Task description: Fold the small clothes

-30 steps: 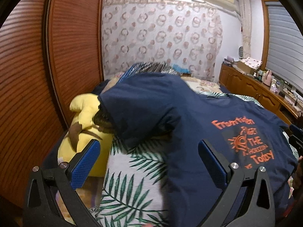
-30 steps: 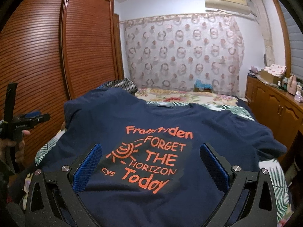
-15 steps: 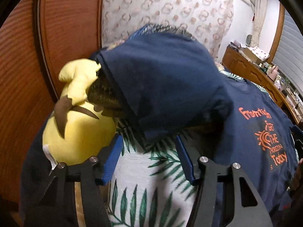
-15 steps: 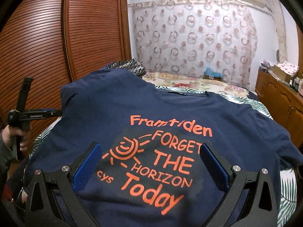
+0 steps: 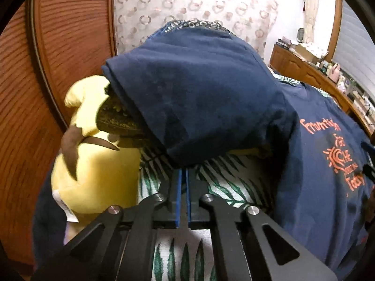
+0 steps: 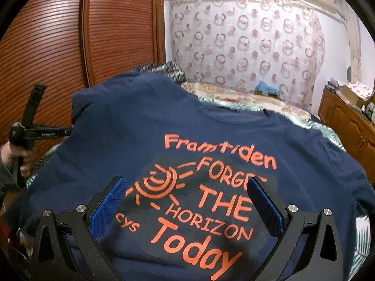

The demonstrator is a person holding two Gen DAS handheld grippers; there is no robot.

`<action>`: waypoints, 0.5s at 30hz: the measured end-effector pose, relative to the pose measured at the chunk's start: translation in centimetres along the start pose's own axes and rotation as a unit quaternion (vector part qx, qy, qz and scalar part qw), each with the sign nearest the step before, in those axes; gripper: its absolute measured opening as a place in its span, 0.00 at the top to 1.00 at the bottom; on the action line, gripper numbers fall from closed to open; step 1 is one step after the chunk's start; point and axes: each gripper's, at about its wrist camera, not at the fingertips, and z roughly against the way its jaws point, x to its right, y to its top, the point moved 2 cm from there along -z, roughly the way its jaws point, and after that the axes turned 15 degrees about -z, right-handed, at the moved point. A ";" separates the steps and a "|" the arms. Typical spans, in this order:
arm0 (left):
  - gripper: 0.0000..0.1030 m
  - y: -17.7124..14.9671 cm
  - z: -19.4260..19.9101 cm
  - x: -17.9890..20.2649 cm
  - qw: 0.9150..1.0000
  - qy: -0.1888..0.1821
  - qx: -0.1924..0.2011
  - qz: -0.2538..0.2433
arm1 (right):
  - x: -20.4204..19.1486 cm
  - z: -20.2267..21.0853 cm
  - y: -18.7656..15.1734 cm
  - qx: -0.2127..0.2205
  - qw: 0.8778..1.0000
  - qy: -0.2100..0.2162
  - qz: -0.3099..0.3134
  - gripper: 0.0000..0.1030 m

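Left gripper [image 5: 184,175], jaws just closed at the hem of the navy T-shirt's [image 6: 187,140] sleeve [image 5: 199,98] by the bed's [image 5: 229,178] left edge, is nearer than the open right gripper [image 6: 185,201] over the print.

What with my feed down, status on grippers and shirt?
Left gripper just closed at hem of sleeve, grip unconfirmed. Right gripper open over T-shirt. Yellow plush beside sleeve.

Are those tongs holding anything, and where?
The left tongs look pinched on the sleeve hem of the navy T-shirt; the right tongs hover open, empty.
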 end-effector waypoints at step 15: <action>0.80 3.2 4.8 -0.2 0.998 0.010 0.058 -0.013 | 0.2 0.3 0.1 0.005 1.000 -0.001 -0.007 0.01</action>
